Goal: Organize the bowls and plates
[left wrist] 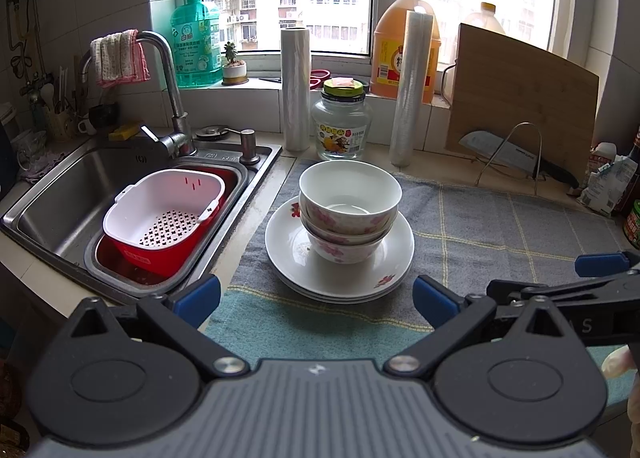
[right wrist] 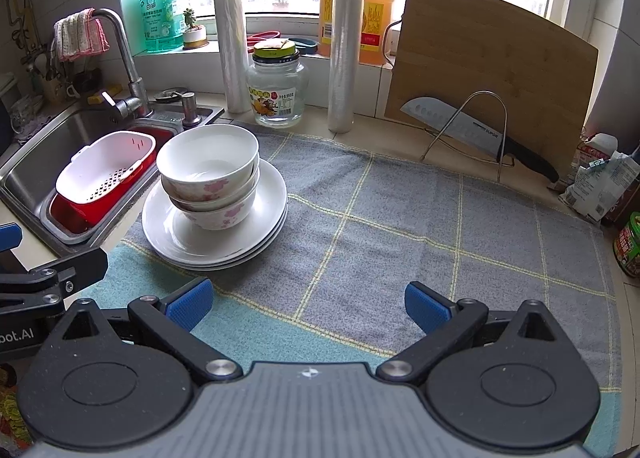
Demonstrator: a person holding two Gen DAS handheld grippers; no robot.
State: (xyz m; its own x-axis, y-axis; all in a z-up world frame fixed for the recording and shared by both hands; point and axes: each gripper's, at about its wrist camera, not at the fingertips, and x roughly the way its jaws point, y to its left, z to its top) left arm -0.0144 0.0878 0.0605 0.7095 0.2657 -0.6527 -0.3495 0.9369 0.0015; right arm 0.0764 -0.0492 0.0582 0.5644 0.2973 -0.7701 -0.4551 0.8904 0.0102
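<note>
Three bowls (left wrist: 349, 202) ahead of open left gripper (left wrist: 316, 298).

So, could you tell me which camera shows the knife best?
The right wrist view: the knife shows whole, blade and handle, leaning on the wire rack. The left wrist view shows it smaller, near the edge.

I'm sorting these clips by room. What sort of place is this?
Most likely a home kitchen counter by a window. A steel sink with a faucet sits at the left, a knife rests in a wire rack before a wooden cutting board, and stacked bowls sit on plates.
</note>
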